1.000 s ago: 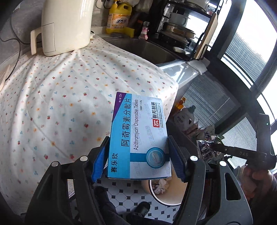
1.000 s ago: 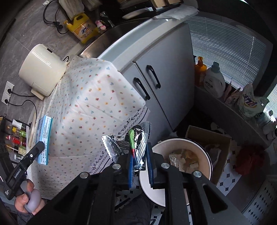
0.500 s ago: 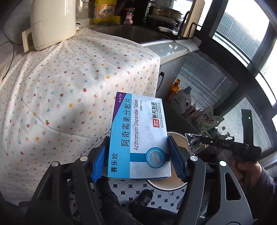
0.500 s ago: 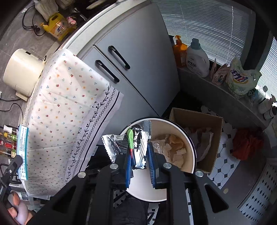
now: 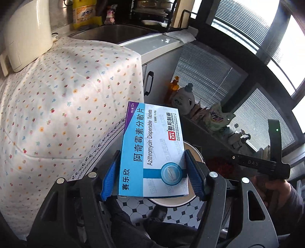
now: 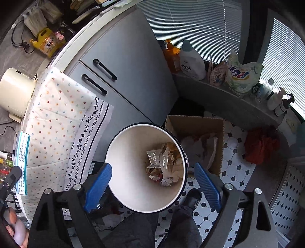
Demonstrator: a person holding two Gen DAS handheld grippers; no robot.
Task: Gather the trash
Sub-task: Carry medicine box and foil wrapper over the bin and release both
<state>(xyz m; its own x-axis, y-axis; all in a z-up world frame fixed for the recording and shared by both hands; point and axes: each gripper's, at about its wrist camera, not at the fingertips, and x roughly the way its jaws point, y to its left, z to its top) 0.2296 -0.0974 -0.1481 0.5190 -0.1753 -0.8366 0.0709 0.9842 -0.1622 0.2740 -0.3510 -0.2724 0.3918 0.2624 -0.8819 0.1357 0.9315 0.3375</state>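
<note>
both grippers are up over the kitchen floor. left gripper (image 5: 152, 175) pinches a blue and white medicine box (image 5: 152, 150) between its two blue pads (image 5: 108, 181), one pad on each long side. the box says "azithromycin dispersible tablets" and sticks up past the fingertips. behind and under the box you can see part of the round white trash bin (image 5: 190, 198), so the box is near the bin but not in it. in the right wrist view the same box (image 6: 22, 162) shows as a thin blue strip far to the left, beside the flowery cloth.

right gripper (image 6: 152, 187) has its blue pads (image 6: 97, 188) spread wide with nothing between them. it hangs right above the trash bin (image 6: 122, 158), which stands on the black and white tiled floor (image 6: 236, 167). down in the bottom of the bin lie a shiny silver wrapper (image 6: 156, 158) and some crumpled paper (image 6: 169, 175), all in a heap.

just beside the bin is an open cardboard box (image 6: 194, 127) with white scraps inside. a red cloth (image 6: 261, 145) lies on the floor farther right. a flowery tablecloth (image 5: 57, 106) hangs over the counter, and a cream kettle (image 5: 24, 32) stands on it. a yellow soap jug (image 5: 83, 13) sits by the sink (image 5: 114, 34). grey cabinet doors (image 6: 129, 64) with black handles are behind the bin, and a white detergent bottle (image 6: 192, 61) and an orange bottle (image 6: 171, 55) stand on the ledge by the window blinds.
</note>
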